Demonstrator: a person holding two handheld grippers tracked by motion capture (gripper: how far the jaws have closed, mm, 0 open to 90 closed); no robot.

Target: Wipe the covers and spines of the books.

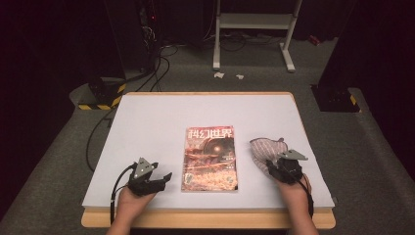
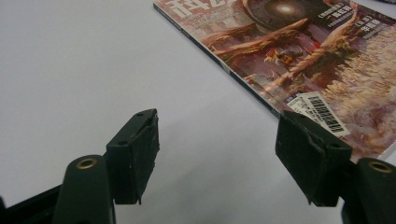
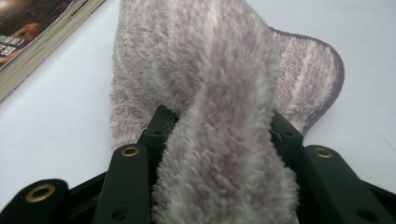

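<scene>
In the high view I am resting my left tool (image 1: 164, 178) low on the white counter (image 1: 161, 117), just beside the near left corner of the magazine (image 1: 210, 159), which is lying flat near the middle with its cover up. My right tool (image 1: 272, 166) is sitting at the counter's near right, its jaws buried in the near end of a striped purple cloth (image 1: 266, 147), which is lying bunched a little apart from the magazine's right edge. In the left gripper view my left tool (image 2: 217, 149) is standing wide open with bare counter (image 2: 70, 70) between the pads and nothing held; the magazine (image 2: 299, 51) is running off to the upper right, its barcode corner just beyond the right jaw. In the right gripper view my right tool (image 3: 219, 126) is gripping a thick fold of the fluffy cloth (image 3: 219, 70) between its half-open jaws; the fold is filling the gap and touching both, while the rest is spreading over the counter (image 3: 56, 116) ahead, and the magazine's (image 3: 28, 32) page edge is showing at upper left.
</scene>
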